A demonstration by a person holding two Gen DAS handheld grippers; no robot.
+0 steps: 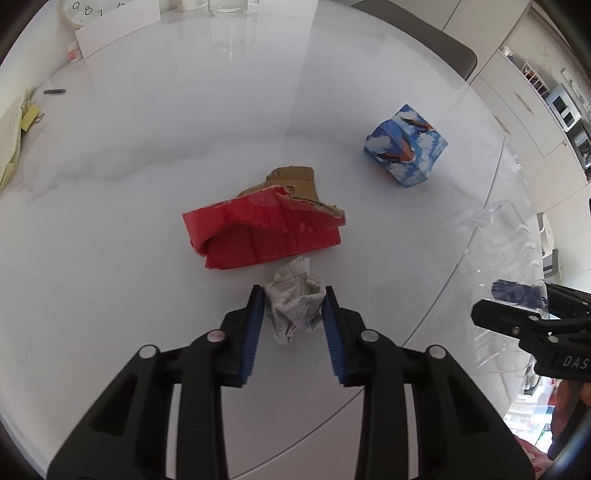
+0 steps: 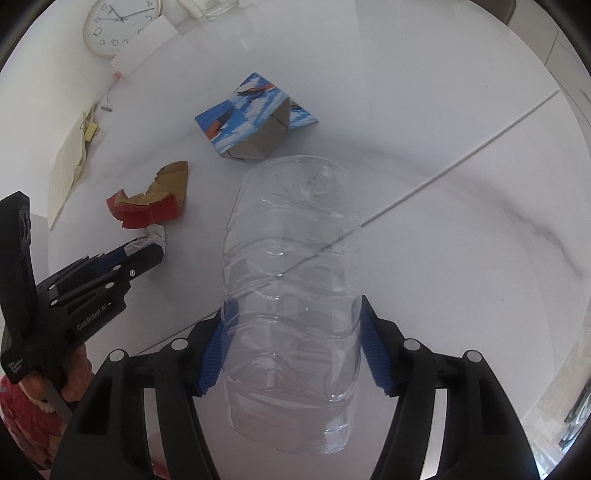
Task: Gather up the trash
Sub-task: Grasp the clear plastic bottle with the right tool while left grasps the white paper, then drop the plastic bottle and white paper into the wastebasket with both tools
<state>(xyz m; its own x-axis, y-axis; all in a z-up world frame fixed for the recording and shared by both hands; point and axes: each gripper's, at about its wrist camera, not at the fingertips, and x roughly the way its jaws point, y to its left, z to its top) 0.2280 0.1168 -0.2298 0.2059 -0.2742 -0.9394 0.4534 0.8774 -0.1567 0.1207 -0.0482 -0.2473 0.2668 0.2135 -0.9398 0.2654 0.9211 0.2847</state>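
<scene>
Left tool [image 1: 293, 299]: closed on a crumpled paper ball [image 1: 293, 310], blue pads pressing both sides of it. The ball rests on the white table [image 1: 147, 166], just in front of a torn red box [image 1: 262, 236] that shows brown cardboard at its ripped edge. The ball appears to touch or nearly touch the box; contact cannot be confirmed.

Right tool [image 2: 293, 332]: gripping a clear plastic bottle [image 2: 291, 280] across its ribbed body, pads against both walls. The bottle points away from the camera, base end farthest out. From the left wrist view the same bottle appears at the right edge of the table.

A blue box printed with clouds and a bird [image 1: 406, 146] lies apart from the red box, farther out on the table, one end open and its grey inner side showing in the right wrist view.

At the far edge of the table: a round clock [image 2: 118, 26], a sheet of white paper [image 1: 118, 26], a glass container [image 1: 227, 6], a notepad with yellow notes [image 1: 11, 140].

A hand [image 2: 75, 373] holds the left tool's handle.
</scene>
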